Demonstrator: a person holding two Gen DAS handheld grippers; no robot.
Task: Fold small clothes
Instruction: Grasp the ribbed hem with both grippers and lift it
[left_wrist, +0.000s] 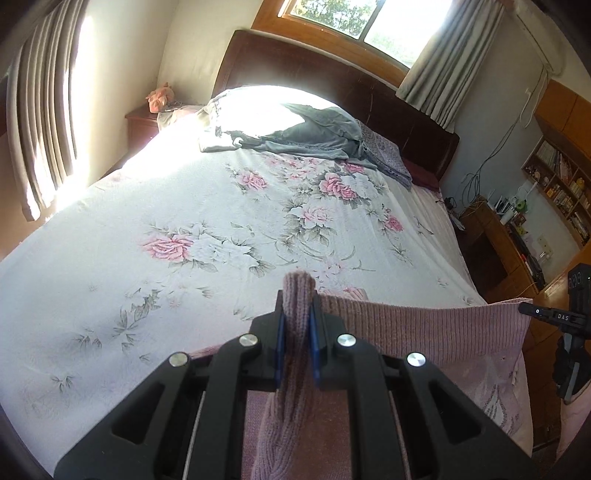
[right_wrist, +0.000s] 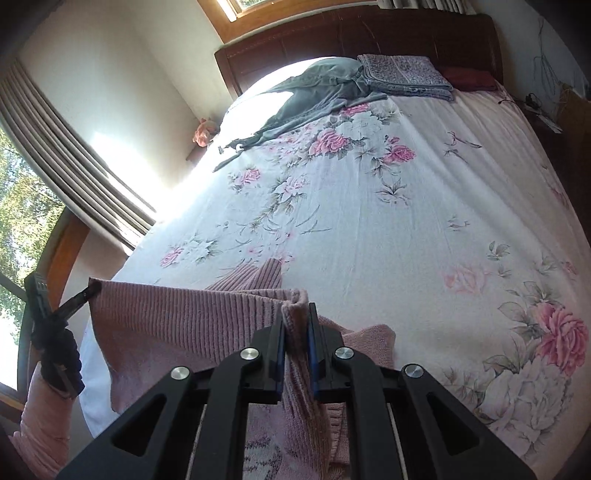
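I have the pink sweater (left_wrist: 424, 328) pinched at both ends of one edge, left gripper (left_wrist: 298, 317) and right gripper (right_wrist: 295, 319) each clamped on bunched knit, hanging it over the bed (left_wrist: 221, 206) at 6 o'clock. It looks soft, stretchy and light, so it should sag between grips; corners seem the best hold.
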